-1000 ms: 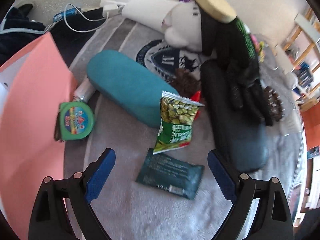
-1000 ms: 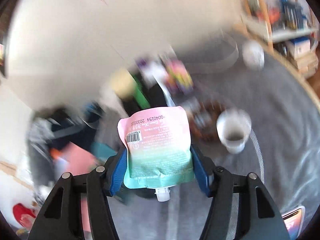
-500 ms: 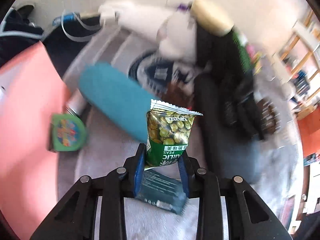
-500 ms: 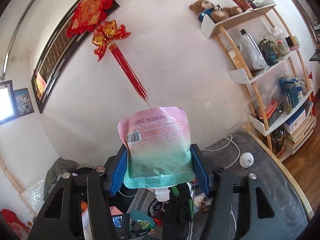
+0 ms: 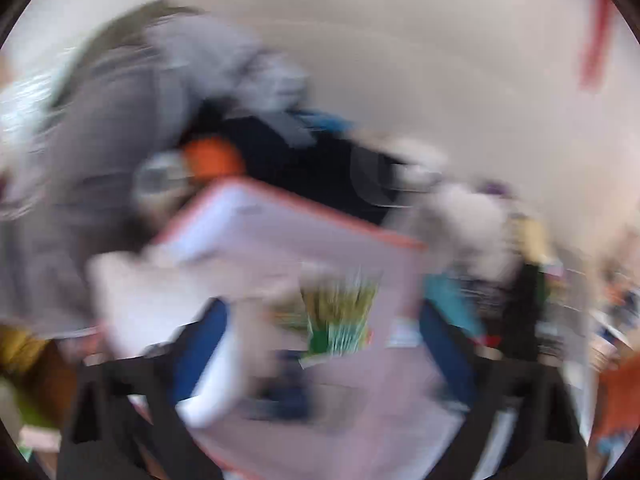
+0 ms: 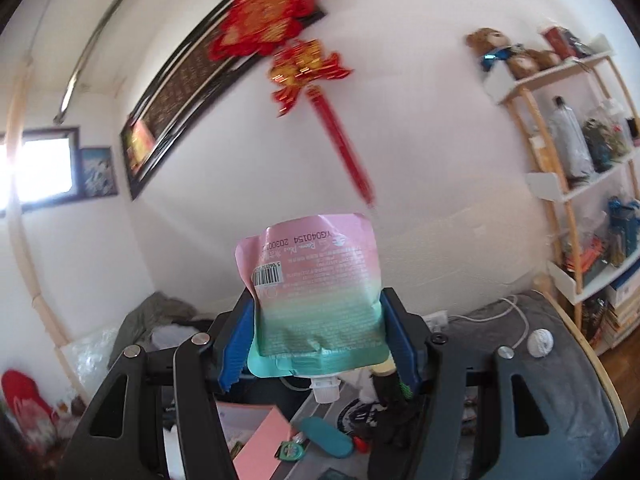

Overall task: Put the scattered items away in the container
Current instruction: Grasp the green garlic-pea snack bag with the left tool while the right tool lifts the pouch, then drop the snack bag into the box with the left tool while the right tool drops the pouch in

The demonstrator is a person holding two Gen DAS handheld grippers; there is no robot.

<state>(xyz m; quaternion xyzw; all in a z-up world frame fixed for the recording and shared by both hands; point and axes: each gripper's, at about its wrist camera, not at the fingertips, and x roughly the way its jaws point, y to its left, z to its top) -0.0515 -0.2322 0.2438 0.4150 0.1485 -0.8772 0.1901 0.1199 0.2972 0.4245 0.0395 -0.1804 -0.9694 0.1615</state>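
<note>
The left wrist view is heavily smeared by motion. The left gripper (image 5: pixel 320 344) is seen with its blue pads (image 5: pixel 200 340) set wide apart, and its jaws are opening. A green snack packet (image 5: pixel 340 320) is seen between the pads but touched by neither; it lies over the pale inside of the pink-rimmed container (image 5: pixel 320 216). Whether the packet rests on the container's floor cannot be told through the blur. A grey heap of cloth (image 5: pixel 120 120) is made out at the far left.

In the right wrist view, the right gripper (image 6: pixel 320 344) is clenched on a pink and green spout pouch (image 6: pixel 316 292), which is held upside down, its white spout at the near end and its barcode to the left. The pouch is held level against a white wall where a red knot ornament (image 6: pixel 296 52) is hung. Below the jaws, a corner of the pink container (image 6: pixel 260 436) is seen on the grey blanket (image 6: pixel 560 380), with a teal case (image 6: pixel 326 436) and a green tape measure (image 6: pixel 291 450) just beside it. A wooden shelf unit (image 6: pixel 560 184) is placed at the right.
</note>
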